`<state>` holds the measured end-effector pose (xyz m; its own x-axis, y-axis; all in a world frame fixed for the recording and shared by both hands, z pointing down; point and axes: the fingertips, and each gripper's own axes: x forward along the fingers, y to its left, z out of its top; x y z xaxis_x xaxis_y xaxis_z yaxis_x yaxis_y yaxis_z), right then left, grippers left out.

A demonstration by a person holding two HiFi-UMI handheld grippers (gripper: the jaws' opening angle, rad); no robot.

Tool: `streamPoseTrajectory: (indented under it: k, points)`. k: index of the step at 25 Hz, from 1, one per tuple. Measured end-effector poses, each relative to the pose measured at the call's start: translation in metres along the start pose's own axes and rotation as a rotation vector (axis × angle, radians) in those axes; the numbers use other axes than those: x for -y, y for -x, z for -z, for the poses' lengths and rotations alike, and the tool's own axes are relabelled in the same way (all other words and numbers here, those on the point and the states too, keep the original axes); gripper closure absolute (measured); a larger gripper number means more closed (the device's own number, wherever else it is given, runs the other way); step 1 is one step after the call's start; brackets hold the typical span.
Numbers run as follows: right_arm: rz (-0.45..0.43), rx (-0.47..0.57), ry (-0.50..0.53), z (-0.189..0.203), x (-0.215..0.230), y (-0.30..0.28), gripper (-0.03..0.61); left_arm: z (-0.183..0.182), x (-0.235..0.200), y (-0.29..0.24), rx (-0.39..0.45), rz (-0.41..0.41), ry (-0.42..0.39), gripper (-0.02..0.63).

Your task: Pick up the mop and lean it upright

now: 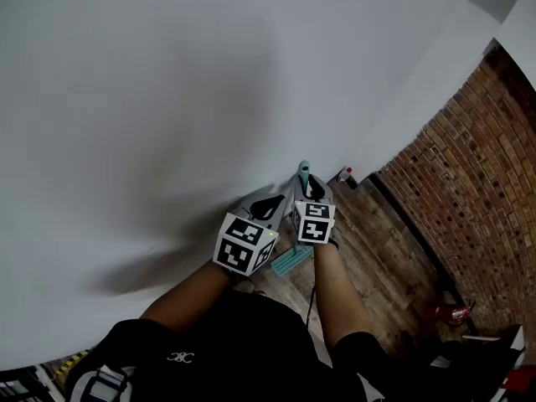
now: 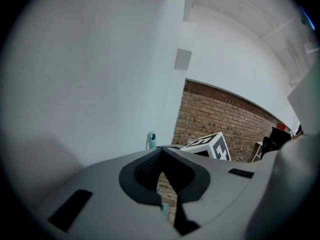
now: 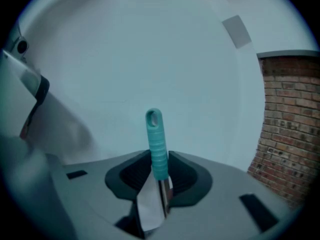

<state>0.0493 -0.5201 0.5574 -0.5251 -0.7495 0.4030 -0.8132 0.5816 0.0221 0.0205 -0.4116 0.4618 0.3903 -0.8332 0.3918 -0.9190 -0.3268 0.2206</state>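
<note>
**Fig. 1.** Both grippers raised close to the white wall (image 1: 167,99).

(a) Right gripper view. My right gripper (image 3: 159,176) has its 2 jaws closed on the mop handle (image 3: 157,144). 1 dark pad sits against each side, at the lower end of the ribbed teal grip. The grip's looped tip rises above the pads, in front of the wall. A pale flat scrap (image 3: 146,204) hangs beside the metal shaft under the pads; I cannot tell what it is.

(b) Left gripper view. My left gripper (image 2: 160,151) has its jaws brought together at the tips, with nothing held between them. The slit below the tips shows only brick and a sliver of teal. The handle's tip stands just left of these jaws, and the right gripper's marker cube (image 2: 210,146) lies to their right.

(c) Head view. The 2 grippers are side by side, the left one nearer the wall. The handle runs steeply down from the right jaws to the teal mop head (image 1: 291,260), which rests on the wooden floor (image 1: 377,249) between my forearms, near the foot of the wall. Whether the handle's tip touches the wall cannot be told. A brick wall (image 1: 477,166) borders the floor on the right.
</note>
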Motion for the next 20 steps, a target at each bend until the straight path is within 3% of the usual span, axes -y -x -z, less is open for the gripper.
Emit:
streamPoseTrajectory:
  k: [4, 7, 10, 12, 13, 16, 20]
  points:
    - [0.0, 0.005, -0.004, -0.004, 0.002, -0.001, 0.463, -0.003, 0.002, -0.004, -0.002, 0.011, -0.003, 0.618]
    - [-0.042, 0.014, -0.084, -0.001, 0.001, 0.005, 0.449, 0.0, 0.005, -0.003, -0.004, 0.019, -0.003, 0.618]
    - [-0.066, 0.037, -0.159, 0.003, 0.007, 0.017, 0.377, 0.0, 0.007, -0.005, -0.001, 0.028, 0.0, 0.618]
    - [-0.055, 0.07, -0.174, 0.002, 0.014, 0.032, 0.376, -0.001, 0.008, -0.006, 0.003, 0.038, 0.002, 0.618]
    - [-0.042, 0.092, -0.175, -0.002, 0.018, 0.043, 0.391, -0.002, 0.009, -0.008, 0.005, 0.047, 0.002, 0.618]
    - [0.009, 0.167, -0.164, -0.018, 0.032, 0.08, 0.551, -0.007, 0.02, -0.019, 0.009, 0.091, -0.007, 0.618]
    - [0.11, 0.259, -0.138, -0.042, 0.051, 0.136, 0.565, -0.014, 0.049, -0.036, 0.014, 0.181, -0.034, 0.618]
